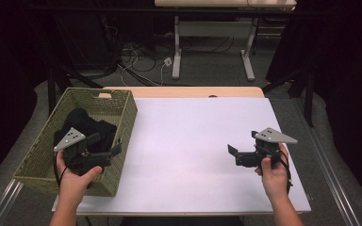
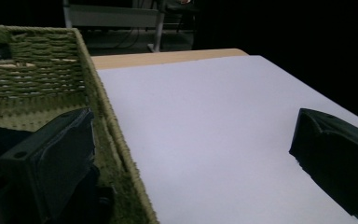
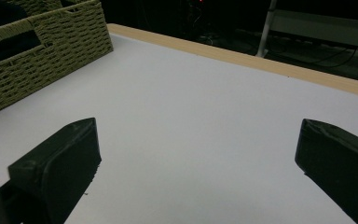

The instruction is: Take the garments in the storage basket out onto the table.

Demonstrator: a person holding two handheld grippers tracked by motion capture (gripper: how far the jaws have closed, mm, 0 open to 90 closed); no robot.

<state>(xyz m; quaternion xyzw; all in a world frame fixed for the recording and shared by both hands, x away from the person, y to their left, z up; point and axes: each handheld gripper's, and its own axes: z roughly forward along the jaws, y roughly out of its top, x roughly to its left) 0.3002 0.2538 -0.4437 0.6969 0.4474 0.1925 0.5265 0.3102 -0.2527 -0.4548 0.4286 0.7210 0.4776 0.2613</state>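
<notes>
— Where's the left gripper (image 1: pixel 104 147)?

— Over the near right corner of the woven basket (image 1: pixel 127 115), its jaws spread wide with nothing between them — one above the basket's inside, the other out over the white desk (image 1: pixel 188 141).

— And the black cloth (image 1: pixel 87 123)?

— Lying heaped inside the basket, just beyond that gripper and not gripped.

— The right gripper (image 1: pixel 238 151)?

— Held low over the desk's right side, well apart from the basket, jaws parted and empty.
</notes>
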